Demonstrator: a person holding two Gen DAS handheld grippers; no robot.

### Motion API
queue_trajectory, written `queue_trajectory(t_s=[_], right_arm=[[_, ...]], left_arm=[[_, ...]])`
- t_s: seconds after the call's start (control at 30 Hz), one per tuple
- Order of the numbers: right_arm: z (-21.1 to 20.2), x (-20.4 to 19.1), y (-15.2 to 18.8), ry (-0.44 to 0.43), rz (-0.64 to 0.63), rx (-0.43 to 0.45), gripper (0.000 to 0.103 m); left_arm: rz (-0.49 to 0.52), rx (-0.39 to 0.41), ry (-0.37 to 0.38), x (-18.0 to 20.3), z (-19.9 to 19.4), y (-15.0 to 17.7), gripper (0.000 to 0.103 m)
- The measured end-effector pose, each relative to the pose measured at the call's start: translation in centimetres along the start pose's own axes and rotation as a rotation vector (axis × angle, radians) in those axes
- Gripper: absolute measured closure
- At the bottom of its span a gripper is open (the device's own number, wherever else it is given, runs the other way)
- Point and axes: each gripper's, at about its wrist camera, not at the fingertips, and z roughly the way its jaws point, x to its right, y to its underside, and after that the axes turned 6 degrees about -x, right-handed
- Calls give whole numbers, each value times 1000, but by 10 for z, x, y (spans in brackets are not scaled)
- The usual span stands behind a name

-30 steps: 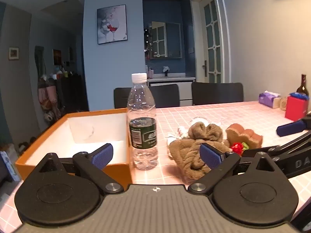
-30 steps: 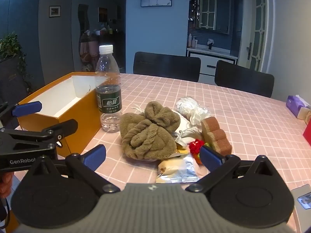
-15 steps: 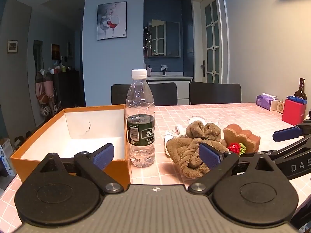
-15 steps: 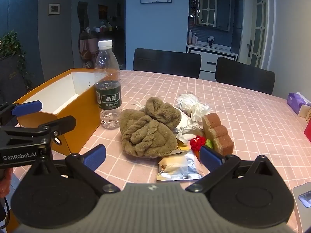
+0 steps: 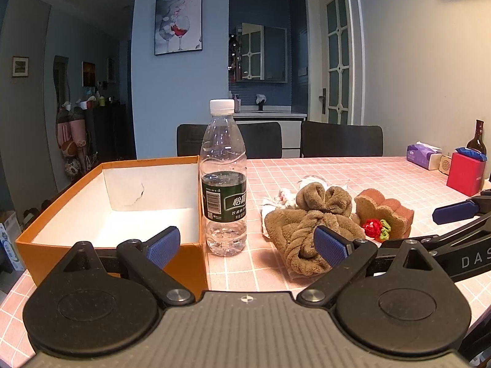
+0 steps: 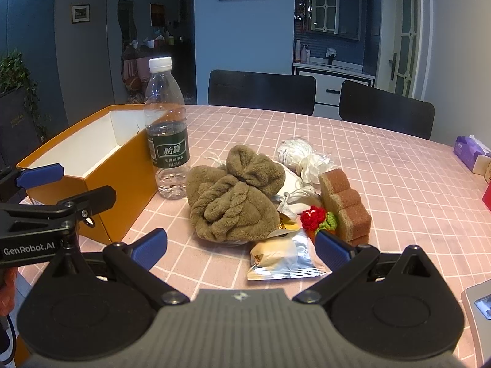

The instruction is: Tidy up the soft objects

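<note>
Currently, your right gripper (image 6: 241,248), jaws wide and empty, sits nearest the brown towel (image 6: 234,196) at its 12 o'clock; orange box (image 6: 92,165) at 10. Left gripper (image 5: 245,245) likewise wide.

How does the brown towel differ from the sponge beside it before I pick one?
The brown towel is a crumpled, fuzzy heap with no fixed shape; the sponge is a firm scalloped block standing on edge. The towel is olive-brown all over and the bulkier; the sponge has a reddish-brown face and a tan side. Both lie on the pink checked table, outside the orange box.
</note>
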Motion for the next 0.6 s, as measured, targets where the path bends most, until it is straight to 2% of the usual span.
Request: queue_trajectory(t_s=[0.6], right_arm=[[6,3,0,23,10,-23,3]], left_arm=[[-11,-27,-5,-3,3,2,0]])
